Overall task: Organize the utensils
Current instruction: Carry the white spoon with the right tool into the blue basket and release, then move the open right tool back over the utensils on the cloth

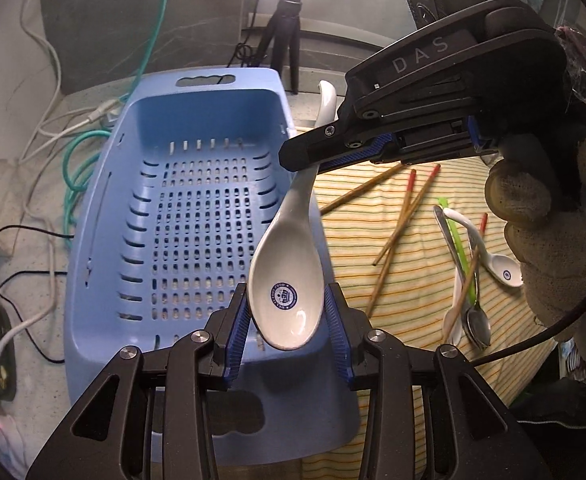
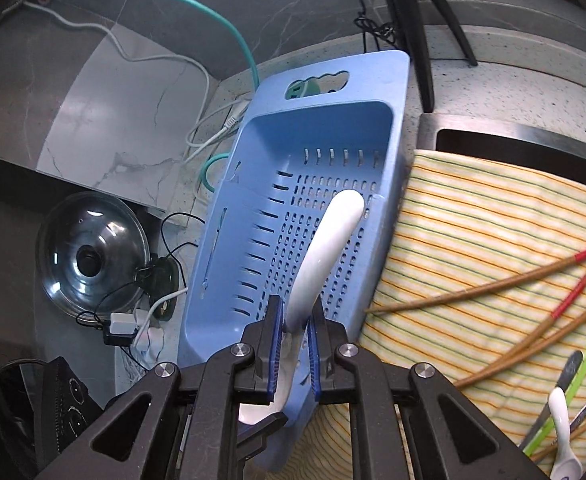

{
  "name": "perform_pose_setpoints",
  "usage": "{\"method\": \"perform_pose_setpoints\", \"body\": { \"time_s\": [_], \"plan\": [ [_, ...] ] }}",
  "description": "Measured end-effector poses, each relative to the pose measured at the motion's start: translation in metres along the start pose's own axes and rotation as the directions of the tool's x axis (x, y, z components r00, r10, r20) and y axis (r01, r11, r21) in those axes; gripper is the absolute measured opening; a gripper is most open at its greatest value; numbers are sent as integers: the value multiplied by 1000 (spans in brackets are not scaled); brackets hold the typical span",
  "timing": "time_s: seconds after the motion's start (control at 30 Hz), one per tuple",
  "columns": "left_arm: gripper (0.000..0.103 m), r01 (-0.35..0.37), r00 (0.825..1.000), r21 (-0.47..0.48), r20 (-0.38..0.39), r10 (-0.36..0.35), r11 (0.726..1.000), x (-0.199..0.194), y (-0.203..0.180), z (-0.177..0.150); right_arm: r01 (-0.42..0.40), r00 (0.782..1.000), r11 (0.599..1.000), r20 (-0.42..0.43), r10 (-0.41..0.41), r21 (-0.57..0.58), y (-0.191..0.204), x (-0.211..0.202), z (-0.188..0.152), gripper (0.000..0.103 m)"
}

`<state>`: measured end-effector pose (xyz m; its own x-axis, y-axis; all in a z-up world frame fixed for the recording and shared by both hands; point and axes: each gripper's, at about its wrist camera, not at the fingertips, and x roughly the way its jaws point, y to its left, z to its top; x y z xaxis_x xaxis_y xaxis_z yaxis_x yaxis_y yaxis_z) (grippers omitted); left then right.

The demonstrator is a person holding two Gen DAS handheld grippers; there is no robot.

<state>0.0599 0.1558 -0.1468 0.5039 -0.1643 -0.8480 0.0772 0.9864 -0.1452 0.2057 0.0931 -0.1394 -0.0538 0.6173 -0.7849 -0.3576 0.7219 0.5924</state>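
A white ceramic soup spoon (image 1: 289, 280) with a blue logo is held above the right rim of an empty blue perforated basket (image 1: 197, 224). My right gripper (image 1: 309, 156) is shut on the spoon's handle (image 2: 321, 256); its own view shows the jaws clamped on it (image 2: 296, 344). My left gripper (image 1: 289, 320) has its blue pads on either side of the spoon's bowl, close to its edges; contact is unclear. The basket also shows in the right wrist view (image 2: 253, 240).
A striped cloth (image 1: 413, 272) right of the basket carries red-tipped wooden chopsticks (image 1: 405, 216), another white spoon (image 1: 501, 268), a metal spoon (image 1: 477, 320) and a green stick (image 1: 459, 240). Cables (image 1: 77, 160), a tripod (image 1: 285, 28) and a glass lid (image 2: 89, 256) surround the basket.
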Motion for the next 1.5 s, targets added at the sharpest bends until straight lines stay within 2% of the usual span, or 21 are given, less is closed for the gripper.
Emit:
{"method": "perform_pose_setpoints", "body": {
  "time_s": [0.43,0.5,0.53,0.57,0.6,1.03,1.27,1.5],
  "plan": [
    [36,-19,1000,-25,-16,18,1000,5,11,1,62,998,995,-11,-63,-80,16,22,7,15],
    [36,-32,999,-31,-21,31,999,6,12,1,79,997,992,-7,-80,-95,18,23,8,26],
    [36,-34,999,-35,-22,33,999,5,12,1,87,996,991,0,-88,-102,19,22,7,40],
    [36,-34,999,-37,-18,34,999,4,13,0,89,996,990,16,-88,-107,20,19,7,49],
    [36,-37,999,-41,-17,36,998,3,14,0,91,996,990,29,-88,-112,20,17,6,50],
    [37,-33,999,-56,25,35,998,-15,7,-1,104,993,984,70,-94,-144,16,-12,-4,51],
    [37,-15,998,-51,61,18,999,-29,-12,-5,107,989,982,123,-88,-158,-2,-55,-16,51],
    [37,19,997,-27,76,-17,999,-33,-43,-12,127,979,980,178,-99,-156,-38,-106,-36,51]
  ]
}}
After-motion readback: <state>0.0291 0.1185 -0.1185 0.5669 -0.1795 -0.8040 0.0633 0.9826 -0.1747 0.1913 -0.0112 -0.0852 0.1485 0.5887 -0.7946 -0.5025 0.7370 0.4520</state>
